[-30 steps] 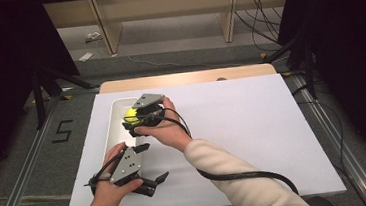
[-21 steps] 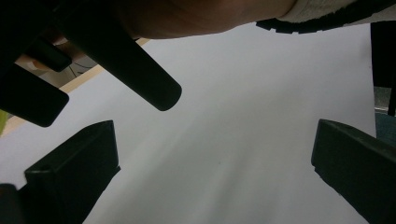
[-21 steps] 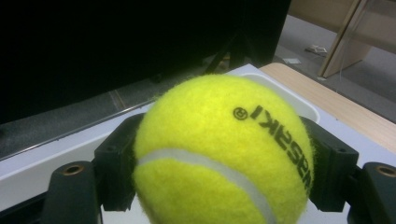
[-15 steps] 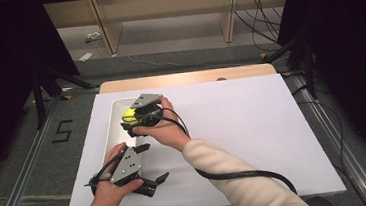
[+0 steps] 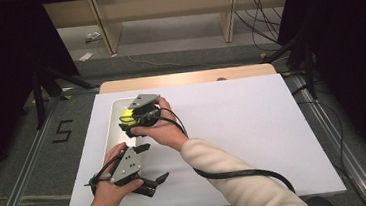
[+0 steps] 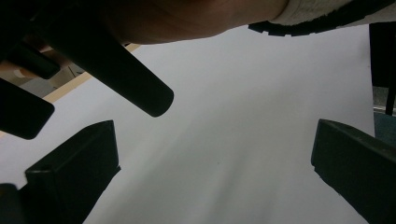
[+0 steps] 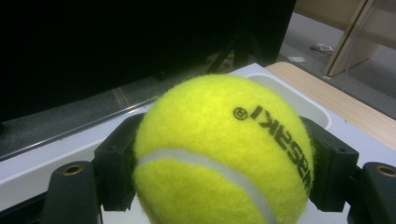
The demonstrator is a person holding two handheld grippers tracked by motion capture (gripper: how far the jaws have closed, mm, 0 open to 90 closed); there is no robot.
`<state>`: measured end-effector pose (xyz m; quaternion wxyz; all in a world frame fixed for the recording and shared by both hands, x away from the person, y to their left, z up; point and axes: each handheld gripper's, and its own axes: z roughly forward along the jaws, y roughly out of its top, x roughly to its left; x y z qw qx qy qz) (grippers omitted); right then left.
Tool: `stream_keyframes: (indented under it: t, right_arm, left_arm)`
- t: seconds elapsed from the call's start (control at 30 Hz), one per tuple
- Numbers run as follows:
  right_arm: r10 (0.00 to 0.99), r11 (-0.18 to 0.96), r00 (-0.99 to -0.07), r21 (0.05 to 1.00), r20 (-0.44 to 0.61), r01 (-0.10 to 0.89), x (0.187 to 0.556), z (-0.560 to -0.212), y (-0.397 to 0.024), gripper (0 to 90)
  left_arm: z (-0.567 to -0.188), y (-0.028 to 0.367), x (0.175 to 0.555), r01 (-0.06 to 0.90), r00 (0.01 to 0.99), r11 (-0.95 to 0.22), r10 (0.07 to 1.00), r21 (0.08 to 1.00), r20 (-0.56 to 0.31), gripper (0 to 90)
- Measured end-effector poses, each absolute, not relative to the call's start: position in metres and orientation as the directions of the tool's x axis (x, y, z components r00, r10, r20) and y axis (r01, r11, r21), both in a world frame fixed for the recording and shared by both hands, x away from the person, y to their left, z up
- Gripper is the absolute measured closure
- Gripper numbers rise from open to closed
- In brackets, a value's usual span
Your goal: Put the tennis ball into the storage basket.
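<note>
Tennis ball (image 7: 219,154), yellow w/ white seam and black print, sits pinched btwn the two black jaws of the right gripper (image 5: 131,121), pads pressing on both its sides. High view: ball (image 5: 128,114) shows as a yellow spot at the gripper's front, held over the white tray (image 5: 113,120) at the left part of the white table sheet (image 5: 253,127). Right gripper view: tray rim (image 7: 299,100) lies behind the ball; can't tell if the ball touches the tray floor.

Right hand (image 5: 161,130) wraps the gripper body from the near side, forearm in a cream sleeve (image 5: 238,188) reaching across from bottom right, gripper pointing left, cable (image 5: 237,173) trailing back along the arm.

Left gripper (image 5: 149,166) is near the table's front edge, held in the left hand (image 5: 109,187), pointing right. Jaws spread wide, nothing btwn them, just bare sheet (image 6: 233,140) below in the left gripper view.
</note>
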<state>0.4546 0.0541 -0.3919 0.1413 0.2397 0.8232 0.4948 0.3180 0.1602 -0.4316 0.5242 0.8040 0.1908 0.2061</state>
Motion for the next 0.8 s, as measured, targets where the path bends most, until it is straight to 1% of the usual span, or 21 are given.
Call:
stream_keyframes:
  t: [0.8]
  right_arm:
    - [0.520, 0.400, -0.854, 0.884, -0.001, 0.243, 0.459, -0.385, 0.066, 26.5]
  left_arm:
    - [-0.432, 0.160, 0.318, 0.091, 0.843, -0.377, 0.522, 0.922, 0.130, 0.4]
